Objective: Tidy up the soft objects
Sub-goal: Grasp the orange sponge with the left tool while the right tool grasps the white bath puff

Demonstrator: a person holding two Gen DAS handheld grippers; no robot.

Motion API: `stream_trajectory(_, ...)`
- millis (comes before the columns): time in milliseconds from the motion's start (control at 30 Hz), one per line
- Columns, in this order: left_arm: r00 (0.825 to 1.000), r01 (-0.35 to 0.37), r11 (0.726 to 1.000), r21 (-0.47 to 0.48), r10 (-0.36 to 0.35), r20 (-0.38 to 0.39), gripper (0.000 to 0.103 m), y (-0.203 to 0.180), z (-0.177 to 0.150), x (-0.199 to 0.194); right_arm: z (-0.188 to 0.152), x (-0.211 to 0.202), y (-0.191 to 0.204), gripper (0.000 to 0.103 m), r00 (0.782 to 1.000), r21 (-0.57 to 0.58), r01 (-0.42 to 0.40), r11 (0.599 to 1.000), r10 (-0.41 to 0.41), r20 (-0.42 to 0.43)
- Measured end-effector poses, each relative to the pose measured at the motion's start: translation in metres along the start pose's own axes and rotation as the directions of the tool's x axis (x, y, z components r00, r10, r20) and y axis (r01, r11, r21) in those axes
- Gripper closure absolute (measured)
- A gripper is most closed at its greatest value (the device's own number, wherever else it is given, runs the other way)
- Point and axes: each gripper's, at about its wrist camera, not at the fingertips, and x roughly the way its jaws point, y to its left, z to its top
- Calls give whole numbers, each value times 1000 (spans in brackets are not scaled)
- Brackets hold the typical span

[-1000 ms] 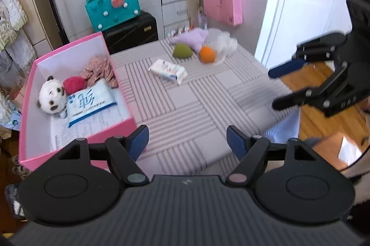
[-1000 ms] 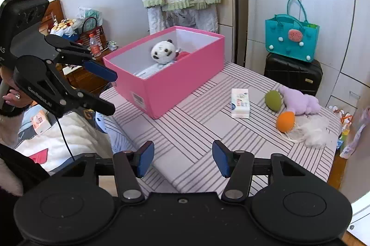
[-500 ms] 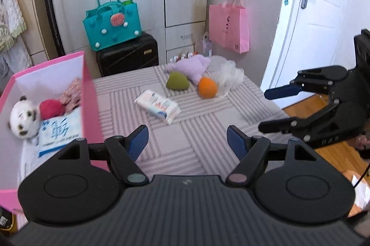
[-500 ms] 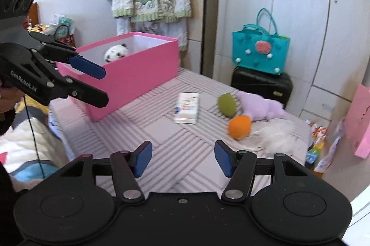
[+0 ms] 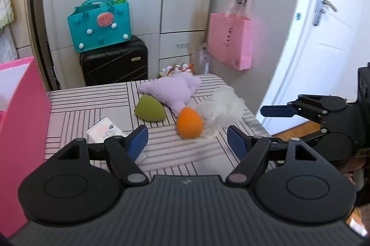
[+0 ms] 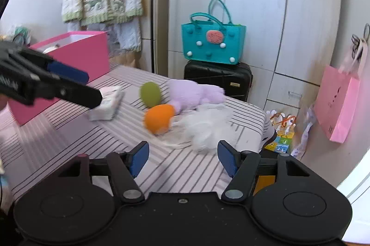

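Left wrist view: both my grippers gape empty; I'd centre the left gripper [image 5: 187, 139] over the mid-frame orange sponge [image 5: 190, 122], then squeeze gently.

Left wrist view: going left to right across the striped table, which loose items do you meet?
Pink box → tissue pack → green sponge → orange sponge → white fluffy item. The purple plush overlaps the two sponges, so I leave it out.

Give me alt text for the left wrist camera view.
The open left gripper hovers over a striped table, aimed at an orange sponge beside a green sponge, purple plush and white fluff. The open right gripper waits at right.
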Motion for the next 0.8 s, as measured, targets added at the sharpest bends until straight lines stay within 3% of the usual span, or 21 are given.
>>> stream_trajectory(100,1000,-2,999,-44,1,-24,33,1,3,24,-1,17,-13,25,1000,19,-17,1000,17,3)
stream_trajectory(267,998,-13,994,-106,6,-61,48,3,3,56,-5,46,-26,24,999,46,-45,998,45,1)
stream_trajectory(467,997,-75,988,-133,73,-24,50,0,0,73,-5,65,-35,20,998,68,-60,996,59,13)
stream_trajectory(600,999,-27,987,-158,19,-49,50,-1,-1,81,-4,74,-35,12,998,51,-58,997,58,-1)
stream_trajectory(800,998,-62,982,-180,56,-43,53,2,-6,86,-1,78,-36,11,999,3,-42,999,42,-2)
